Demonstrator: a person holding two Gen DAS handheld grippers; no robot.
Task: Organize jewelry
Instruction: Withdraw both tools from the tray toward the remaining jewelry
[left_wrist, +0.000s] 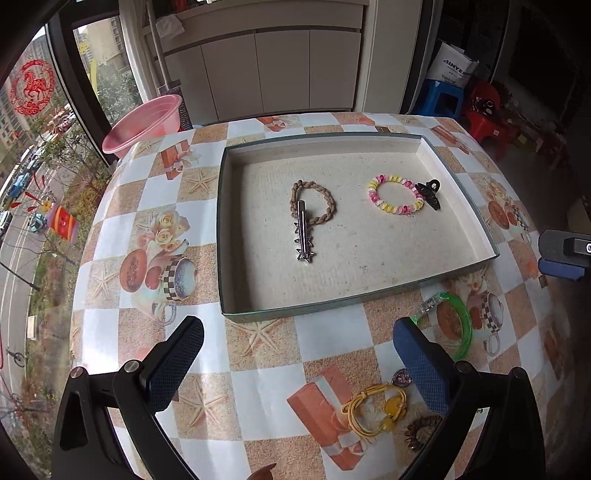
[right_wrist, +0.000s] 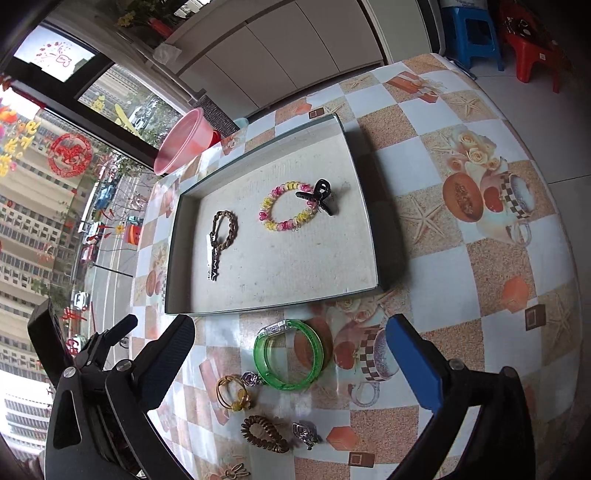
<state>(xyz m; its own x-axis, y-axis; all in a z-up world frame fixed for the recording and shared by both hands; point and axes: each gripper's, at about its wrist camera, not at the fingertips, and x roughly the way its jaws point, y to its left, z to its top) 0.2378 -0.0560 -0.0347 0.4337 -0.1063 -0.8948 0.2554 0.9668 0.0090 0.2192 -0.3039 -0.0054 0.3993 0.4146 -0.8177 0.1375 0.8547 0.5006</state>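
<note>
A shallow rectangular tray (left_wrist: 236, 236) with thin dark-green walls and a pale, grainy, paper-like floor sits on the table. Inside it, toward its left, lies a braided tan cord loop (left_wrist: 313, 202), and a slim silver metal hair clip (left_wrist: 304, 236) with spiky star shapes along its length rests across that loop's lower edge. Toward the tray's right, a bracelet of glossy pink, yellow and white beads (left_wrist: 395, 199) forms a round ring, and a small black plastic claw clip (left_wrist: 429, 193) touches its right side.

Outside the tray, on the near part of the table, lie a translucent green plastic bangle (right_wrist: 288, 356), a thin yellow cord bracelet with amber-yellow beads (right_wrist: 232, 393), a small purple heart charm (right_wrist: 251, 379), a brown spiral coil hair tie (right_wrist: 264, 434) and a shiny silver metal piece (right_wrist: 306, 435).

The left gripper (left_wrist: 295, 363) hangs above the table in front of the tray, its textured dark-blue pads wide apart with nothing between them. The right gripper (right_wrist: 290, 360) is likewise spread wide, empty, over the bangle.

The table (left_wrist: 258, 369) wears a glossy checkered cloth printed with starfish, roses and cups. A pink plastic basin (left_wrist: 144, 122) stands beyond it.
</note>
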